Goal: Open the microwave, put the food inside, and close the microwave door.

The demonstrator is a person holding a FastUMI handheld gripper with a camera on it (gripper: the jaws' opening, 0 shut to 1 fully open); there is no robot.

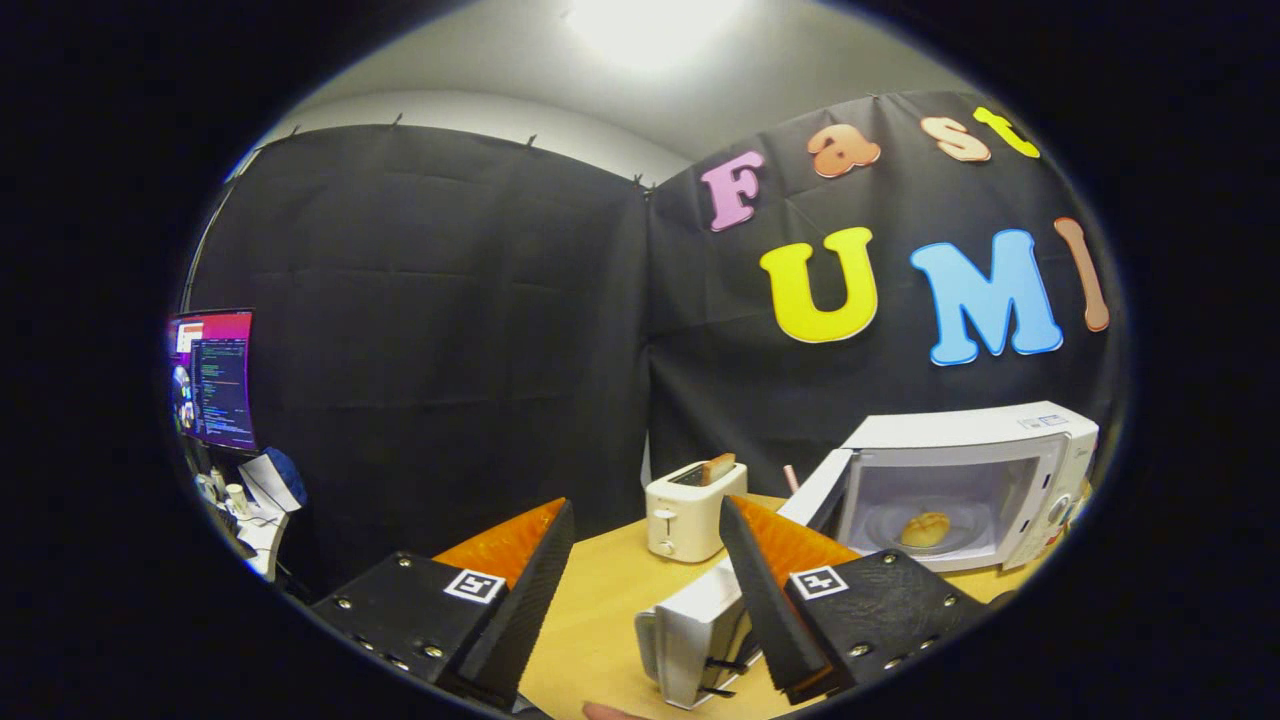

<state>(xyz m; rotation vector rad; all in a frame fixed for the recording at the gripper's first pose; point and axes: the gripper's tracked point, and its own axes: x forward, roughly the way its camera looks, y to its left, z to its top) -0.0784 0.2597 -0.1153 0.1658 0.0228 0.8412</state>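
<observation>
The tool [645,590] is held open and empty. The bun [925,528] is seen inside the microwave [965,480]; its open door [815,490] juts leftward, just beyond the right finger.

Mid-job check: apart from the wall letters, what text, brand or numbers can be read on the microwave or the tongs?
No text is readable.
Stickers on top of the microwave: too small to read.
Control panel of the microwave: blurred, unreadable.
Tongs, open and holding nothing: each finger carries a black-and-white square marker, a pattern without words.
</observation>
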